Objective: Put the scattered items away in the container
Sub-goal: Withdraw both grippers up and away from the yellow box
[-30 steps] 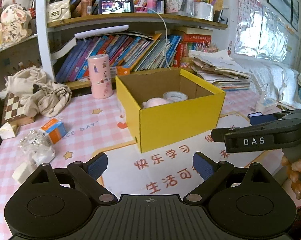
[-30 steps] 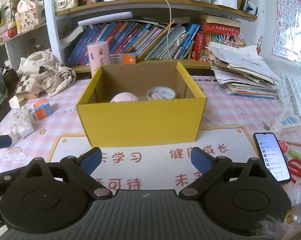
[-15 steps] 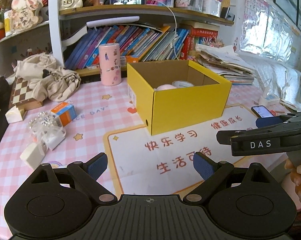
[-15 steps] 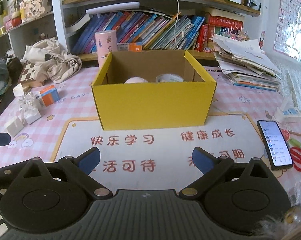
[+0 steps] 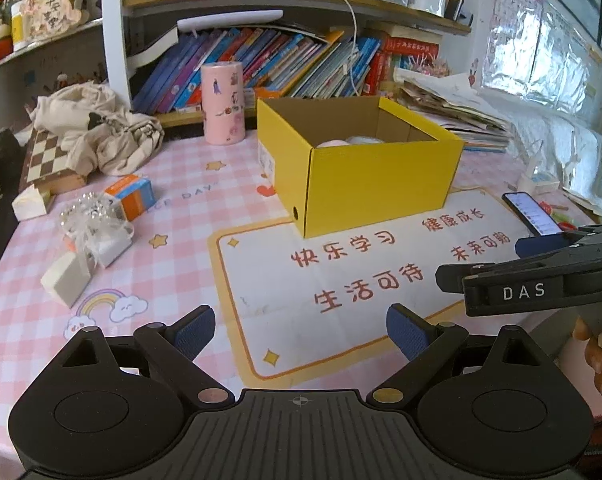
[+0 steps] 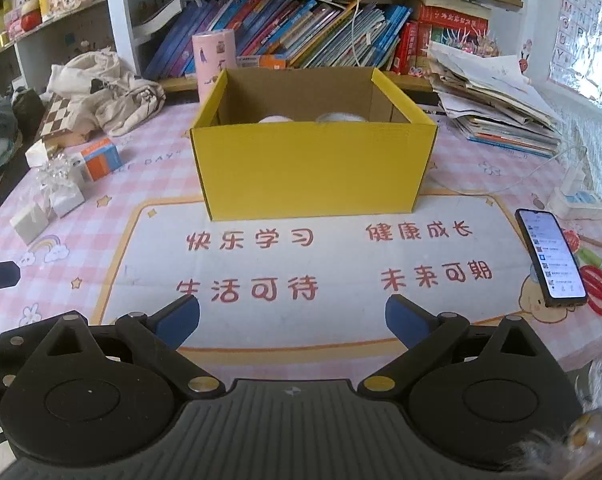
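A yellow cardboard box stands open on the table, with a pink item and a white item just showing inside. Scattered at the left are an orange-and-blue small box, a clear crinkly wrapped packet and a white block. My left gripper is open and empty, low over the table mat. My right gripper is open and empty, facing the box front; it also shows at the right of the left wrist view.
A phone and red scissors lie at the right. A pink cylinder, a chessboard, a cloth bag, stacked papers and bookshelves ring the back. A charger sits right.
Both grippers have drawn back from the yellow box and sunk lower, so the box looks smaller and its contents are mostly hidden behind its wall. Both stay open.
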`<state>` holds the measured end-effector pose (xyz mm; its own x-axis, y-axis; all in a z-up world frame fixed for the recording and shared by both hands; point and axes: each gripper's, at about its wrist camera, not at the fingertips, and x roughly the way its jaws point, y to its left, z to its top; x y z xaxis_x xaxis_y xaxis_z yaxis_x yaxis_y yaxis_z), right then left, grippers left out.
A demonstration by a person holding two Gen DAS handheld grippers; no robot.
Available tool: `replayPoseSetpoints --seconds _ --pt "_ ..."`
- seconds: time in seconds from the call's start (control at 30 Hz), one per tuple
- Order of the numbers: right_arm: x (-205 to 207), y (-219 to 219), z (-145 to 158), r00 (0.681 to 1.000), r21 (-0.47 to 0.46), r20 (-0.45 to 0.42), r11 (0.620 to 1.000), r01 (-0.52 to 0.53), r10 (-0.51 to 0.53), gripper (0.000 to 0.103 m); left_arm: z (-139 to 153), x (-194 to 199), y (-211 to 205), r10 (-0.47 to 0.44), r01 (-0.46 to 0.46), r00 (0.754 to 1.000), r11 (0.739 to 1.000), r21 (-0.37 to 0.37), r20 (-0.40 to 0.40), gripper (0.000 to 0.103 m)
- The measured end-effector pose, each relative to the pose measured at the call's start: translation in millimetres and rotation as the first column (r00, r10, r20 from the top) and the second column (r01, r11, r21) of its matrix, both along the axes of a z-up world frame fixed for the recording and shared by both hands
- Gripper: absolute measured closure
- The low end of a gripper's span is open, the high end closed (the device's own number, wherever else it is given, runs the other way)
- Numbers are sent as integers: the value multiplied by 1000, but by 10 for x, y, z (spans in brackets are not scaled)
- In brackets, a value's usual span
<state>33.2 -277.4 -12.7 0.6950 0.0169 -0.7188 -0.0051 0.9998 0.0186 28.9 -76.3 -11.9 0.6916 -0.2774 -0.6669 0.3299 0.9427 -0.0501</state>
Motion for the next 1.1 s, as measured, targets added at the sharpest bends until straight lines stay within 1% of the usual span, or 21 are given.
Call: replayPoseSetpoints --seconds 0.37,0.57,0.83,1.1 --pt "-33 67 -50 999 -6 -29 1000 -18 18 2 -57 -30 46 8 -8 999 1000 -1 -32 8" --pt "-28 149 -68 998 -11 -45 999 -49 48 2 -67 -42 109 24 -25 999 1000 -3 -40 8" --pt "2 294 -60 995 -25 -48 995 -94 92 2 -48 -40 215 53 -53 998 999 -8 -34 8" --pt "73 463 -22 989 -31 -37 990 -141 140 2 -11 -68 399 108 -108 994 994 -13 -16 8"
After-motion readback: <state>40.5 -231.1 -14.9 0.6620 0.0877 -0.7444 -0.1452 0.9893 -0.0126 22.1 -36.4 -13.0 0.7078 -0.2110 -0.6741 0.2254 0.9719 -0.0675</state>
